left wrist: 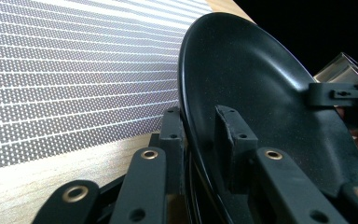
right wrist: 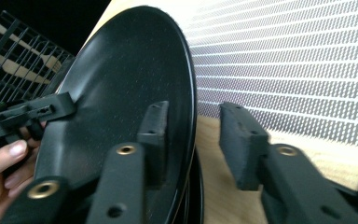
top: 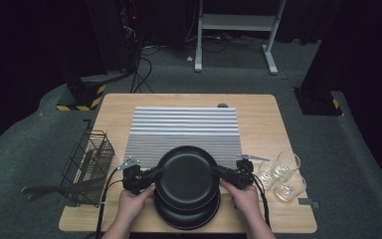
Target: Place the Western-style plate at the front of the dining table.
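Two black plates sit w/ me right now. The top plate (top: 187, 177) hangs btwn my two sets of fingers, a bit above the bottom plate (top: 186, 215), which lies flat on the bench (top: 258, 119) near its front edge, just under my hands.

My left fingers (top: 158, 173) are clamped on the top plate's left rim. In the left gripper view (left wrist: 200, 135) one finger (left wrist: 173, 135) is behind the rim and one finger (left wrist: 230, 133) is on the shiny inside face, both pressing on it. My left hand (top: 134, 199) is right behind them.

My right fingers (top: 218, 172) are at the plate's right rim. In the right gripper view (right wrist: 196, 135) they are apart: one finger (right wrist: 154, 128) is against the inside of the plate, the other finger (right wrist: 237, 140) stands off the rim w/ bare wood in the gap. So no squeeze there. My right hand (top: 243, 196) is behind them.

Past my fingers, further out on the bench, lies a striped grey mat (top: 184, 129); the far edge of the top plate is over it.

Left of my left fingers is a black wire basket (top: 87, 164) w/ long tools in it. Right of my right fingers are some clear glasses (top: 281, 174), close together.
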Tool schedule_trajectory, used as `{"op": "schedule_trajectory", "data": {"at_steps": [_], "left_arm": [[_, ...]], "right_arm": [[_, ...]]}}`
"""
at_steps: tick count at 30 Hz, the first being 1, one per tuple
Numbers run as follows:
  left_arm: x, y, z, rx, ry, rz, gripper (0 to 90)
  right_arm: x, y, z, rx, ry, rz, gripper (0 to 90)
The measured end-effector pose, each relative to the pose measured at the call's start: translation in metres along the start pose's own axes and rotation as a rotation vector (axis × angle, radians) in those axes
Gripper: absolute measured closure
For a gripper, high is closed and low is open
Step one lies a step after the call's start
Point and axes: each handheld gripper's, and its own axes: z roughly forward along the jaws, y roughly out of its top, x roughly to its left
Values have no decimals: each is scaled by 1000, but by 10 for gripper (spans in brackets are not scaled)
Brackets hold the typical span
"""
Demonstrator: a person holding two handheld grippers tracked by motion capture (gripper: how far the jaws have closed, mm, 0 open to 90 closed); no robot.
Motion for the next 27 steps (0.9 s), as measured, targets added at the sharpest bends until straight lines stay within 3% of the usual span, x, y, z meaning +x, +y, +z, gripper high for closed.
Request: {"op": "schedule_trajectory", "data": {"at_steps": [5, 9, 13, 19, 22, 23, 25, 27], "left_arm": [[-1, 0, 0, 2, 4, -1, 737], [-1, -1, 0, -1, 4, 0, 737], [-1, -1, 0, -4, 3, -3, 737], [-1, -1, 0, -3, 2, -3, 737], [-1, -1, 0, 0, 2, -2, 737], [-2, 0, -1, 2, 6, 5, 736], [-3, 0, 0, 18, 12, 9, 721], [-4, 1, 1, 51, 28, 13, 622]], "right_arm": [[7, -12, -6, -10, 4, -57, 542], [10, -22, -11, -24, -12, -69, 603], [13, -28, -12, -26, -18, -51, 594], [20, -31, -5, -34, -37, -121, 559], [25, -32, -3, -33, -94, -162, 657], [23, -32, -4, -36, -84, -153, 672], [22, -32, -4, -41, -81, -140, 677], [23, -33, -4, -45, -88, -143, 678]]}}
